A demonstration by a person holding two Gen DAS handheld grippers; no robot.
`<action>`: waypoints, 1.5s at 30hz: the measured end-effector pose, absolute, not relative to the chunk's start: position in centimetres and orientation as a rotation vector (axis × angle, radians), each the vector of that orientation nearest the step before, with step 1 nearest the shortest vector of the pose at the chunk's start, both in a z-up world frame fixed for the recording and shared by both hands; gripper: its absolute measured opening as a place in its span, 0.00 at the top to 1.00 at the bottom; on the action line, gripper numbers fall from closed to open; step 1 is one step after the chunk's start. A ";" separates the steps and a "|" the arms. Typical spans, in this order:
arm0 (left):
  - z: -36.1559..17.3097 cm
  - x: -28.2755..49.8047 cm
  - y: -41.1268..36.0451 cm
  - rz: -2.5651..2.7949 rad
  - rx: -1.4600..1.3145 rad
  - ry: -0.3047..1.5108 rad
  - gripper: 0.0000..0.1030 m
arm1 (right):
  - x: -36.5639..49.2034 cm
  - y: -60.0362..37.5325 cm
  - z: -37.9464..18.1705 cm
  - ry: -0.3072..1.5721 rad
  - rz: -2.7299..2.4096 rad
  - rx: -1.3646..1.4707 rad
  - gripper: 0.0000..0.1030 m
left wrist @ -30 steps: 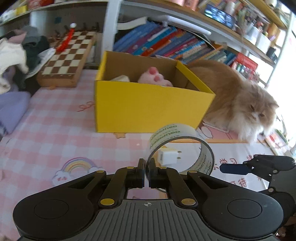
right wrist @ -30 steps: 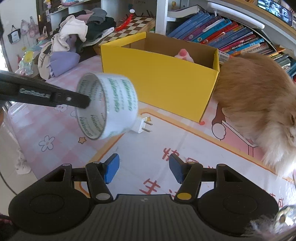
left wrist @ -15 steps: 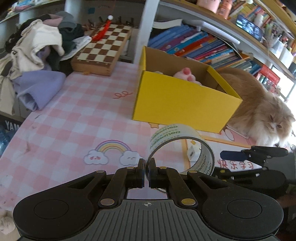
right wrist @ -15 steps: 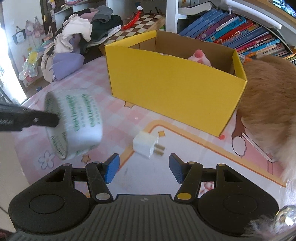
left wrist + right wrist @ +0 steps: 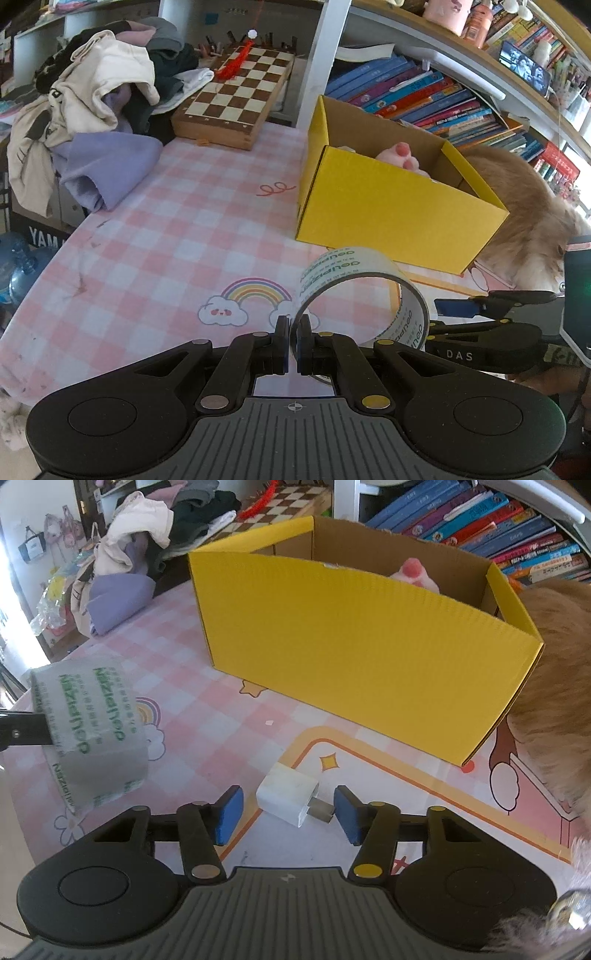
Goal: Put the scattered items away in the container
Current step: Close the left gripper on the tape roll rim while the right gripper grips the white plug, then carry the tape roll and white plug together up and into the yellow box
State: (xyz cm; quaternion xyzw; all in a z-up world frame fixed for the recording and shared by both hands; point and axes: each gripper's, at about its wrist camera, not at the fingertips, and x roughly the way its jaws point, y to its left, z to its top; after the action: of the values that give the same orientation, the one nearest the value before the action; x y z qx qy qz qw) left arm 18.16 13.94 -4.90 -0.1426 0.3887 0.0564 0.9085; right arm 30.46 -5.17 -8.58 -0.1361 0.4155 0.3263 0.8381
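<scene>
Tape (image 5: pixel 364 291) stands on edge at the lower centre of the left wrist view, its near wall pinched between the fully closed jaws of the left gripper (image 5: pixel 292 341). In the right wrist view the same roll hangs at the left edge, above the checked cloth (image 5: pixel 207 716). The right gripper (image 5: pixel 288 814) sits low in that view, its jaws closing around a white charger (image 5: pixel 286 797) that lies on the cloth between the blue pads (image 5: pixel 231 812); the pads are just beside it, not yet pressing. The yellow box (image 5: pixel 351 642) fills the upper middle of the frame, open, with a pink toy (image 5: pixel 415 572) inside. A cat (image 5: pixel 554 672) is against the box at the right edge.
</scene>
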 end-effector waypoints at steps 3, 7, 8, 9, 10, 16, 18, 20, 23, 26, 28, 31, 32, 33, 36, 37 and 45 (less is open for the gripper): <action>-4.8 18.2 14.0 0.119 -0.293 0.803 0.98 | 30.7 -5.1 -8.8 0.888 0.684 -0.287 0.55; -4.8 18.4 13.8 0.115 -0.290 0.805 0.98 | 30.8 -5.3 -8.8 0.892 0.679 -0.284 0.59; -4.7 18.5 13.8 0.112 -0.288 0.805 0.98 | 30.8 -5.3 -8.8 0.893 0.677 -0.284 0.59; -4.7 18.5 13.7 0.109 -0.286 0.804 0.98 | 30.8 -5.4 -8.7 0.894 0.676 -0.283 0.59; -4.6 18.6 13.7 0.104 -0.284 0.803 0.98 | 30.7 -5.5 -8.6 0.894 0.678 -0.281 0.59; -3.6 18.7 13.1 0.068 -0.272 0.784 0.98 | 29.9 -6.9 -6.7 0.857 0.696 -0.276 0.59; -3.0 18.8 13.0 0.053 -0.274 0.769 0.98 | 29.5 -7.6 -5.7 0.836 0.702 -0.277 0.59; -2.4 18.9 12.8 0.036 -0.276 0.750 0.98 | 29.1 -8.4 -4.5 0.809 0.710 -0.274 0.59; -0.9 19.4 12.5 0.007 -0.268 0.709 0.98 | 28.7 -9.6 -2.4 0.761 0.720 -0.257 0.59; 1.0 20.4 12.3 -0.020 -0.250 0.655 0.98 | 28.7 -10.5 -0.2 0.704 0.720 -0.243 0.59; 2.2 21.4 12.3 -0.035 -0.236 0.622 0.98 | 29.1 -11.0 1.5 0.653 0.722 -0.239 0.59; 3.8 23.4 12.3 -0.048 -0.211 0.573 0.98 | 30.5 -11.3 3.9 0.576 0.718 -0.238 0.59; 4.3 24.2 12.2 -0.048 -0.196 0.557 0.98 | 31.1 -11.3 4.7 0.551 0.715 -0.240 0.59; 4.8 24.9 12.2 -0.048 -0.180 0.542 0.98 | 31.7 -11.3 5.3 0.529 0.710 -0.245 0.59; 6.0 27.2 12.0 -0.046 -0.141 0.508 0.98 | 33.8 -10.7 6.5 0.481 0.695 -0.284 0.59; 6.2 28.0 12.0 -0.041 -0.131 0.502 0.98 | 34.5 -10.5 6.8 0.471 0.693 -0.299 0.59; 5.1 33.8 11.6 -0.018 -0.029 0.573 0.98 | 40.1 -7.8 5.7 0.502 0.729 -0.460 0.59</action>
State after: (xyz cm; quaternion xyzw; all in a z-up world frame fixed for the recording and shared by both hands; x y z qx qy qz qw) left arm 33.79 11.60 5.14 -0.0143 0.2828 -0.0087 0.9590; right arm 40.07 -7.77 5.72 -0.2208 0.2409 0.3495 0.8781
